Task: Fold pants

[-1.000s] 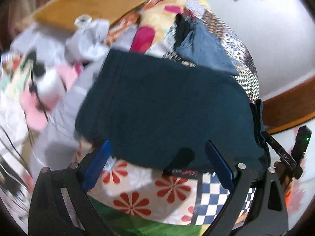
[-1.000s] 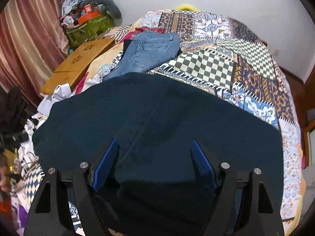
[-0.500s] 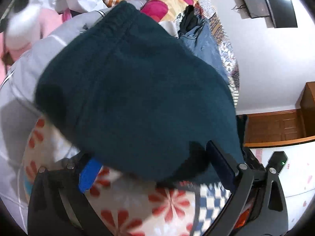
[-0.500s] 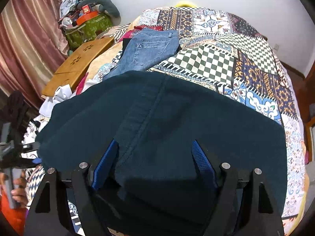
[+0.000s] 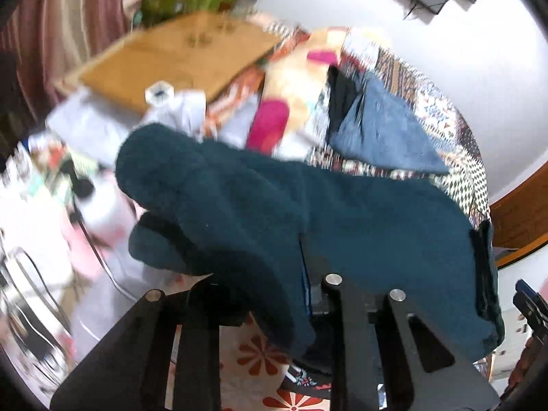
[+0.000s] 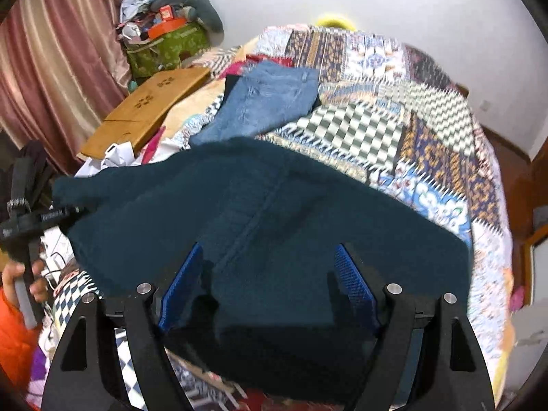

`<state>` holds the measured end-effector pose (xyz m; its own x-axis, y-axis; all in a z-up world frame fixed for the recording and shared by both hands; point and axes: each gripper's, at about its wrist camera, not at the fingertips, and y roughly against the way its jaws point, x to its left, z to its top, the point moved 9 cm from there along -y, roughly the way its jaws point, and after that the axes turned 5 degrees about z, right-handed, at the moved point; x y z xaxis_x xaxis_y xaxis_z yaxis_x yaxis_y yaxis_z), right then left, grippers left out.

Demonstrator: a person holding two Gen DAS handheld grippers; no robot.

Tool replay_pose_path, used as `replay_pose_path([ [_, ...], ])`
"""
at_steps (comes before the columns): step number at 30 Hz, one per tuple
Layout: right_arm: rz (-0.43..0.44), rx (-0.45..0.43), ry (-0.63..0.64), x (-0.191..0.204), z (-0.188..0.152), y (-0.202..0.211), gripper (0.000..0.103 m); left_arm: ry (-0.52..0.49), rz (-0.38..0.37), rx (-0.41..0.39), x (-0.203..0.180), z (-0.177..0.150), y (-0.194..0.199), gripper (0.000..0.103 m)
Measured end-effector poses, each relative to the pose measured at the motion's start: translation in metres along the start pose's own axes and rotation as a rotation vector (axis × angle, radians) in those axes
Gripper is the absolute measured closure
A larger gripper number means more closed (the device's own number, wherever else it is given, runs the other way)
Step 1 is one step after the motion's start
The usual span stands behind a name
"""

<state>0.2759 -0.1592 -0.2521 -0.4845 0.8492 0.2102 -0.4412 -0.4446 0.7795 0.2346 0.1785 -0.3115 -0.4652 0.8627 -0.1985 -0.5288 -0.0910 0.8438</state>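
One pair of dark teal fleece pants (image 6: 274, 226) on patchwork bed (image 6: 428, 157), left claw (image 5: 274, 274) clamped on fabric at its 12 o'clock, right claw (image 6: 267, 284) wide apart, pants between fingers, one folded pair of jeans (image 6: 270, 99) at 12 o'clock.

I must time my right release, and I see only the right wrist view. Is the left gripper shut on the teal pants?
Observer: Yes. The left gripper is shut on the teal pants, and the cloth bunches over its fingers.
Operator: What lies under that gripper?
Observer: A sheet with red flowers, directly below the hanging cloth.
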Motion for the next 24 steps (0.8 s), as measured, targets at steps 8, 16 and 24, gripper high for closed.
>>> replay_pose_path([
  [8, -0.091, -0.042, -0.042, -0.036, -0.018, 0.026, 0.026, -0.12, 0.114, -0.206, -0.007, 0.065, 0.068, 0.082],
  [16, -0.109, -0.043, -0.159, -0.073, -0.048, 0.039, 0.026, -0.275, 0.029, -0.347, -0.11, 0.097, 0.122, 0.082],
  [24, -0.121, -0.085, -0.213, -0.095, -0.067, 0.059, 0.026, -0.424, -0.187, -0.376, -0.258, 0.095, 0.154, 0.083],
])
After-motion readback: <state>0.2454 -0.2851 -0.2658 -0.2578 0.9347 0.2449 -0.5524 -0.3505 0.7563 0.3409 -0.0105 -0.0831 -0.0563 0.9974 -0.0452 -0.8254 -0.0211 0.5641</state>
